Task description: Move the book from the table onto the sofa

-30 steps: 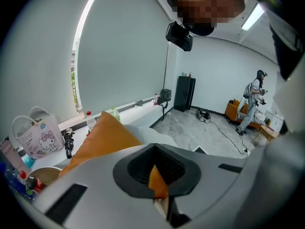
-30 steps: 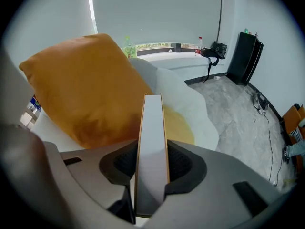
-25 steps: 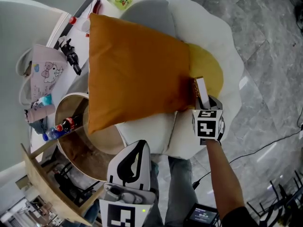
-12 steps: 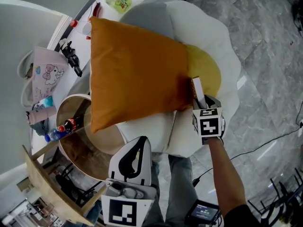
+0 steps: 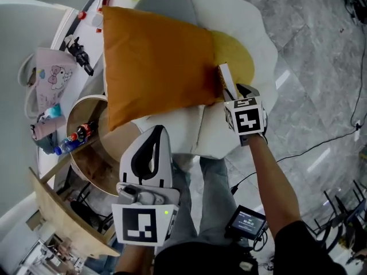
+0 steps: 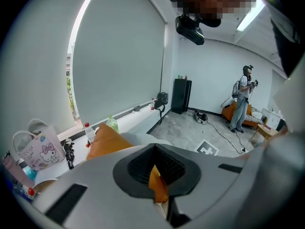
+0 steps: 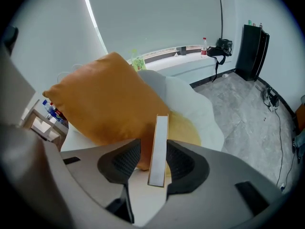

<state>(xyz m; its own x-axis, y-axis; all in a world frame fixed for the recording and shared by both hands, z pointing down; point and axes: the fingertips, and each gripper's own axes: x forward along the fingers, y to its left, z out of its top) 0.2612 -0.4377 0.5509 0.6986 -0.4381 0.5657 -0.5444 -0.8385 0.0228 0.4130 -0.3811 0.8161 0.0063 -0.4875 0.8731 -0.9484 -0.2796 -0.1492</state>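
The left gripper (image 6: 155, 168) is nearest, low in the head view and below the orange cushion (image 5: 155, 62). Its jaws are drawn together at the tips with nothing held, and only a sliver of the cushion's fabric shows through the slit behind them. The right gripper (image 7: 155, 162) hangs over the cushion's right-hand corner, pointing steeply down. Its jaws have just been opening, and the book (image 7: 160, 132) stands between them. Of the ribbed black pads (image 7: 183, 163), the right one lies along the book's side. The left one stands clear, with cushion showing in the gap, so the book is no longer clamped. The book is thin and rigid, seen edge-on. It shows a flat white block of pages between narrow orange-yellow covers. It stands upright on the sofa (image 7: 190, 97), just beside the cushion's corner; whether it leans on the cushion cannot be told. The cushion is a plump square of smooth matte cloth with soft pointed corners. The sofa beneath it is a white padded seat with rounded lobes like petals, and a round yellow centre (image 5: 236, 59) shows to the cushion's right. To the cushion's lower left is the round table (image 5: 100, 179), with a pale wooden rim and a darker brown top. A cola bottle (image 5: 80, 137) rests at its edge. Left of the cushion lies a pale tote bag (image 5: 51, 79) printed with a cartoon cat. Right of the cushion, beyond the sofa, the floor (image 5: 315, 67) is glossy grey veined stone.
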